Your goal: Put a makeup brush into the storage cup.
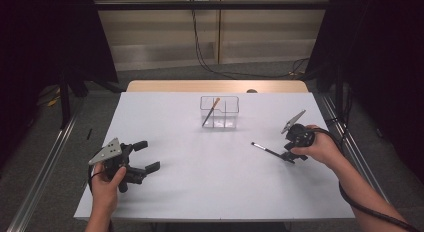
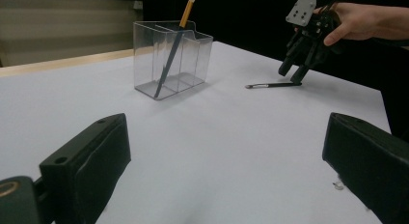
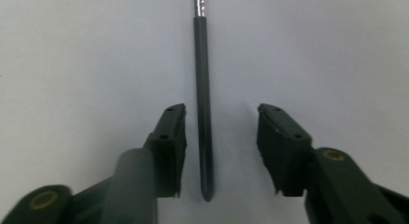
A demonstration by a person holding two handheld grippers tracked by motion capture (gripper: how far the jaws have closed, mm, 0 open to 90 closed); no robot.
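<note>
- left gripper (image 1: 142,156) is just parked near the left edge of the white table (image 1: 200,192), jaws spread wide with nothing between them, doing no work as far as I can tell
- clear organizer (image 1: 220,112) sits at the back middle, and one brush with a yellowish end (image 1: 212,111) already leans in its left compartment, so I'd call that part done
- dark brush (image 1: 266,150) lies flat on the table, off to the right of the organizer and well apart from it
- right gripper (image 3: 219,151) is down over the handle end, jaws either side of the handle but the pads aren't pressing it, there's a gap both sides
- so roughly halfway I'd guess: grab, lift and drop it in the organizer are all left to do
</note>
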